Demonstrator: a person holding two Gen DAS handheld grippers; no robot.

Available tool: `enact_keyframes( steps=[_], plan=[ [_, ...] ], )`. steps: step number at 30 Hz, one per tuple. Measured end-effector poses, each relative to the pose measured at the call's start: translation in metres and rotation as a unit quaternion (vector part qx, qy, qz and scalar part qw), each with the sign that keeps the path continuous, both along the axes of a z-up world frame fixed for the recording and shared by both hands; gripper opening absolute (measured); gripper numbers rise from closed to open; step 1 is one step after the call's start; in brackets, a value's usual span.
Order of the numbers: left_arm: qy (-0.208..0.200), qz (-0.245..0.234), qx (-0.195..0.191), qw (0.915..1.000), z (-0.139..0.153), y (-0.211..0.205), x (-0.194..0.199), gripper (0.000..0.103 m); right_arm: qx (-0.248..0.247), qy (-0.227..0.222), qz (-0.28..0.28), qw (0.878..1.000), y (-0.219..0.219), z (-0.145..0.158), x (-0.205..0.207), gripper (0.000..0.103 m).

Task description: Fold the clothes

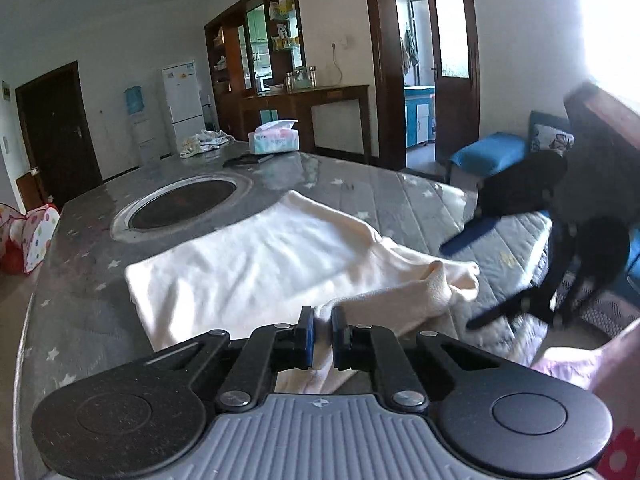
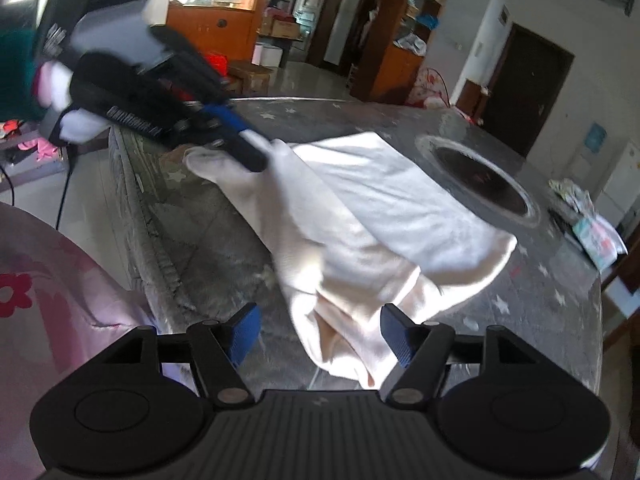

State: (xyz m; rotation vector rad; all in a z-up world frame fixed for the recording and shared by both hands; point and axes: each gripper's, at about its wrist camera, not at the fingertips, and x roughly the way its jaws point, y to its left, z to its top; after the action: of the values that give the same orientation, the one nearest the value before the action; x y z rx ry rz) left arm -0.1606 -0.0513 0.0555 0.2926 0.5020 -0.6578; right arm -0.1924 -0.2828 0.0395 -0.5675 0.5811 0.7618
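Cream garment [image 1: 256, 268] beside the round hob [image 1: 182, 206] looks soft and floppy (grab edges); left tool [image 1: 322, 330] pinches a corner, right tool [image 2: 326, 334] gapes, holding nothing.

The left wrist camera is looking low along its tongs [image 1: 322, 330] across the tabletop [image 1: 80, 248] toward the fridge wall. The right wrist camera is facing leftward over its tongs [image 2: 320, 336], close above the edge. Both are sharing the cream garment [image 1: 248, 264] [image 2: 360, 216] and the round inset [image 1: 182, 204] [image 2: 480, 184].

Left gripper [image 1: 322, 330] jaws pinched together; right gripper [image 2: 320, 334] jaws spread wide.
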Motion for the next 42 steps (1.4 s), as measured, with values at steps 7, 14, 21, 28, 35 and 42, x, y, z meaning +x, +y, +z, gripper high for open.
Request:
enact_keyframes(
  steps=[7, 14, 21, 28, 35, 42],
  plan=[
    [0.022, -0.003, -0.010, 0.9997, -0.002, 0.002, 0.028, 0.010, 0.004, 0.022, 0.001, 1.000, 0.011, -0.012, 0.029, 0.041],
    [0.023, -0.004, 0.004, 0.9997, -0.012, 0.010, 0.009, 0.020, 0.027, 0.069, -0.010, 0.997, 0.006, -0.006, 0.045, 0.015],
    [0.002, -0.001, 0.042, 0.9991, -0.024, 0.019, -0.022, 0.040, 0.040, 0.088, -0.021, 0.995, 0.006, -0.001, 0.052, 0.014],
    [-0.016, -0.003, 0.087, 0.9961, -0.039, 0.024, -0.032, 0.046, 0.060, 0.094, -0.035, 0.993, 0.004, 0.010, 0.059, 0.013],
    [-0.025, -0.001, 0.090, 0.9956, -0.042, 0.032, -0.029, 0.020, 0.060, 0.086, -0.041, 0.994, 0.006, 0.011, 0.059, 0.009],
    [-0.004, -0.002, 0.036, 0.9993, -0.019, 0.043, -0.035, 0.006, 0.068, 0.074, -0.039, 0.994, 0.001, 0.015, 0.044, 0.007]
  ],
)
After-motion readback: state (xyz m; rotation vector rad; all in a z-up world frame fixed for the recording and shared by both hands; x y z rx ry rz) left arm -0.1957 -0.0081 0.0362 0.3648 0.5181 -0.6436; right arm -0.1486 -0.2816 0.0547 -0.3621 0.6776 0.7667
